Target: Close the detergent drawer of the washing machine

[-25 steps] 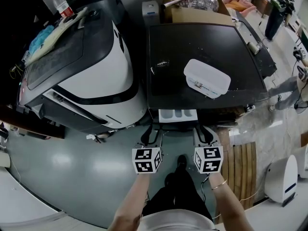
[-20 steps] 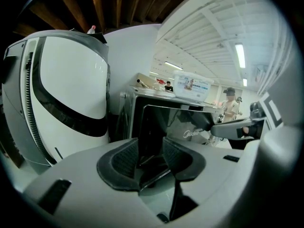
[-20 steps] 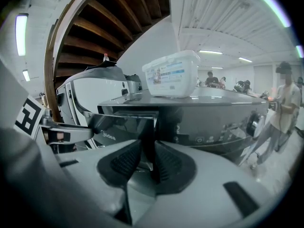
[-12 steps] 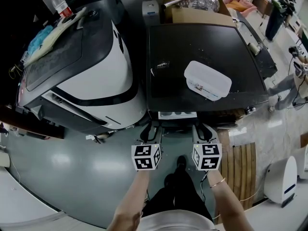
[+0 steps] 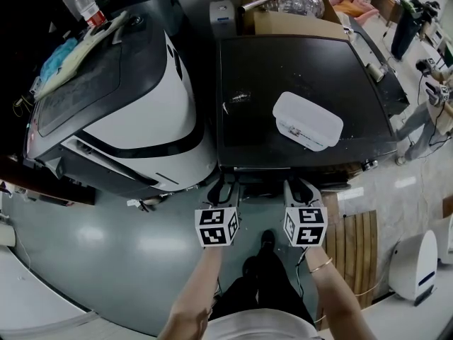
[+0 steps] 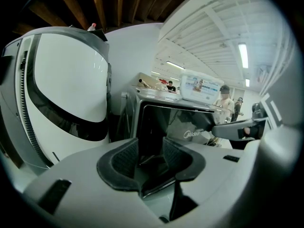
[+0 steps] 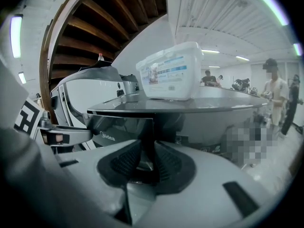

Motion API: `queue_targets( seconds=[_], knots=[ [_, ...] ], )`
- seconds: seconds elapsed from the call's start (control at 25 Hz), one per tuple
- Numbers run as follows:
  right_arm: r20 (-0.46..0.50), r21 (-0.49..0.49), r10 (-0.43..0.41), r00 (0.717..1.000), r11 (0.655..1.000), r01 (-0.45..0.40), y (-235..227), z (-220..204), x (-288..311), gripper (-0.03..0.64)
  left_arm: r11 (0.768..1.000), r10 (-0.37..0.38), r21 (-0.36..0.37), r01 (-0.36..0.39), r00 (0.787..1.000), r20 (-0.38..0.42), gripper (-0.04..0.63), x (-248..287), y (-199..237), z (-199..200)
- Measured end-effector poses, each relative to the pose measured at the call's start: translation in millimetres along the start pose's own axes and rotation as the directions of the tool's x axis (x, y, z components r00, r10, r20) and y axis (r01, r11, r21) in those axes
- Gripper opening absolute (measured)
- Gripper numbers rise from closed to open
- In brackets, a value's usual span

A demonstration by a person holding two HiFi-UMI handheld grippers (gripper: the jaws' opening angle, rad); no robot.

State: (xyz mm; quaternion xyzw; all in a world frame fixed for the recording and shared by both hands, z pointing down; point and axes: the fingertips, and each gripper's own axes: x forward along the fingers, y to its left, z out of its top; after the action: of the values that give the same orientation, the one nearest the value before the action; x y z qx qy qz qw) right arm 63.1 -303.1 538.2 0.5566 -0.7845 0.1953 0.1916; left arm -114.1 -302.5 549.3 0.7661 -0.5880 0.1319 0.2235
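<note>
Detergent drawer [image 6: 175, 122] glossy dark, flush | left gripper [image 5: 225, 187] ribbed pads narrowly apart, empty | right gripper [image 5: 297, 187] likewise

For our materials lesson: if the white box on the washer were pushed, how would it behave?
The box looks like thin plastic, so probably light and stiff. Its broad base on the glossy washer top suggests sliding, not tipping.

Ceiling strip lights [image 6: 243, 56] give bright, even light and flare white in both gripper views. The washing machine [image 5: 297, 69] has a dull sheen on its black top; its front sits in shadow. Fisheye bending curves every edge, and corners fall black.
</note>
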Motion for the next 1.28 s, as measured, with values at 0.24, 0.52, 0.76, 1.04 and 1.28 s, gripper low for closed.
queue_targets(
  seconds=[0.24, 0.52, 0.76, 1.04, 1.28],
  knots=[
    [0.003, 0.011, 0.003, 1.0, 1.0, -0.003, -1.2, 3.9, 7.2, 0.088, 1.0, 0.0, 0.001, 0.0, 1.0, -0.013, 0.152, 6.1, 3.3, 4.1],
    [-0.005, 0.011, -0.002, 1.0, 1.0, 0.002, -1.4, 4.7, 9.8, 0.089, 1.0, -0.004, -0.003, 0.004, 1.0, -0.018, 0.152, 9.2, 3.5, 5.2],
    [-0.012, -0.004, -0.003, 1.0, 1.0, 0.003, -0.8, 5.2, 10.4, 0.088, 1.0, -0.005, -0.009, 0.004, 1.0, -0.027, 0.152, 9.5, 4.4, 5.4],
    [0.007, -0.026, 0.005, 1.0, 1.0, -0.005, 1.4, 12.0, -3.9, 0.088, 1.0, 0.0, -0.013, 0.0, 1.0, -0.009, 0.132, -0.2, 4.3, 12.0],
    [0.089, -0.02, 0.022, 0.996, 1.0, -0.02, 10.1, 31.2, -31.7, 0.087, 1.0, -0.001, 0.012, 0.0, 1.0, 0.031, 0.108, -21.1, -4.6, 24.3]
  ],
)
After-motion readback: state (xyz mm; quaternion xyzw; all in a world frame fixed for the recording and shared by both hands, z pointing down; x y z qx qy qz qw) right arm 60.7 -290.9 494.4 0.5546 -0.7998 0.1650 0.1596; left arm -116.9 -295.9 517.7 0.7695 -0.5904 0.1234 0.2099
